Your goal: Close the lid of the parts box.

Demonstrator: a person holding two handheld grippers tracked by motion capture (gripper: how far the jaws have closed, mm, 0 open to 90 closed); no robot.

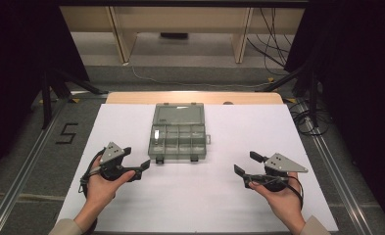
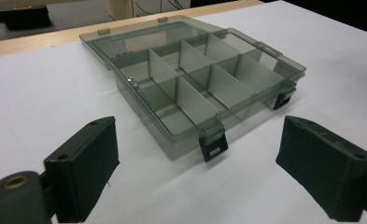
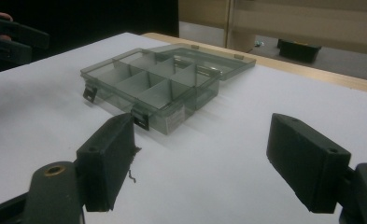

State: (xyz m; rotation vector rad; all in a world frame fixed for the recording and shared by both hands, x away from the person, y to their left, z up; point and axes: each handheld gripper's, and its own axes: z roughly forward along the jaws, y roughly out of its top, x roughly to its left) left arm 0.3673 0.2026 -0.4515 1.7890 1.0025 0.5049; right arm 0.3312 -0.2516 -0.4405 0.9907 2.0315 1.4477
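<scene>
Translucent grey plastic compartment box [image 1: 179, 138], lid [image 1: 178, 114] folded flat toward the table's [image 1: 131, 205] far edge, resting near the middle of the white-covered table, closer to the far edge than the near one. Its two dark latches [image 2: 213, 148] face the near edge; with the lid laid open, the long axis runs from near edge to far edge. The box looks light, rigid and smooth-walled, probably slippery; a hold on the side walls or the lid's rim seems soundest. Left gripper [image 1: 136, 162] and right gripper [image 1: 245, 163] both stand released, jaws apart and empty, either side of the box.
</scene>
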